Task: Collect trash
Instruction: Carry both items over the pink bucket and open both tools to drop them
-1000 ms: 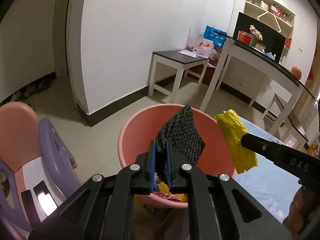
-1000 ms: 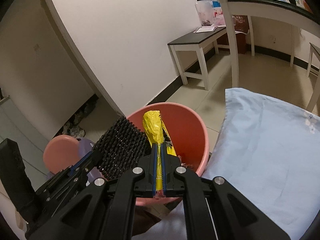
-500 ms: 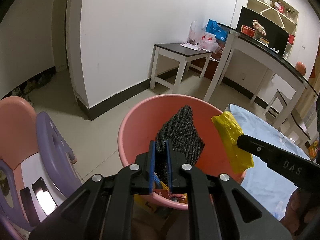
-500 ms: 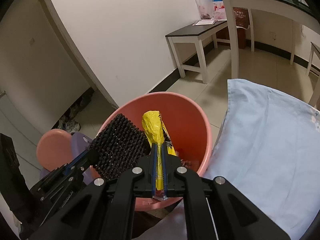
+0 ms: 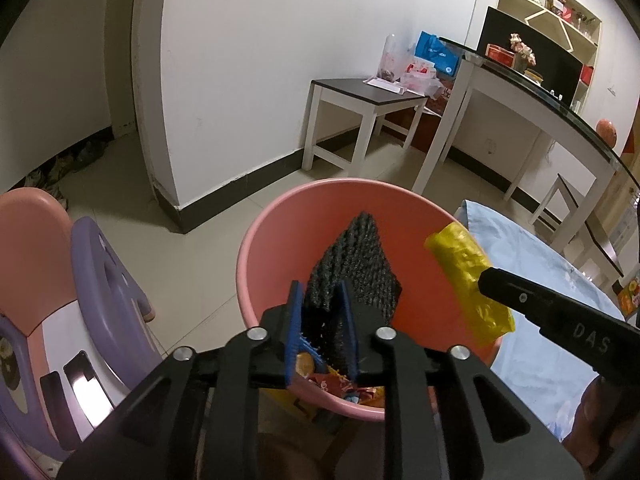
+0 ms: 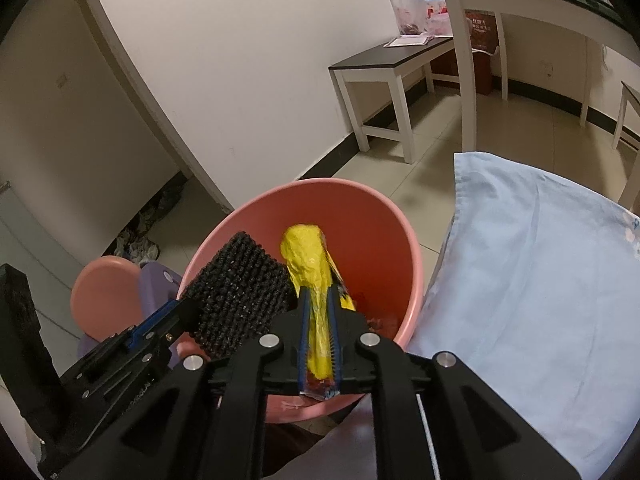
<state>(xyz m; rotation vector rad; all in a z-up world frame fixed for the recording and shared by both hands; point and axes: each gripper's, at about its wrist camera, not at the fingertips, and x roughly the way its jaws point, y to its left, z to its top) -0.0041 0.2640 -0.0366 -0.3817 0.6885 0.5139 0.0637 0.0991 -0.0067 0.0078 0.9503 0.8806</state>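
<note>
A pink plastic bin [image 5: 280, 232] stands on the floor beside the table, with colourful wrappers [image 5: 344, 388] at its bottom. My left gripper [image 5: 322, 292] holds a black textured sponge [image 5: 356, 256] over the bin's opening; its blue pads have spread a little but still touch the sponge. My right gripper [image 6: 318, 300] is shut on a crumpled yellow wrapper [image 6: 306, 256], also held above the bin [image 6: 360, 208]. The sponge [image 6: 240, 280] shows in the right wrist view, and the yellow wrapper [image 5: 468, 276] in the left wrist view.
A light blue cloth [image 6: 532, 264] covers the table right of the bin. A pink and purple child's chair [image 5: 80, 280] stands left of it. A small dark-topped side table [image 5: 368, 96] and a long white table [image 5: 540, 116] stand by the far wall.
Both grippers moved closer over the bin with their loads. The left gripper's pads have spread slightly around the sponge.
</note>
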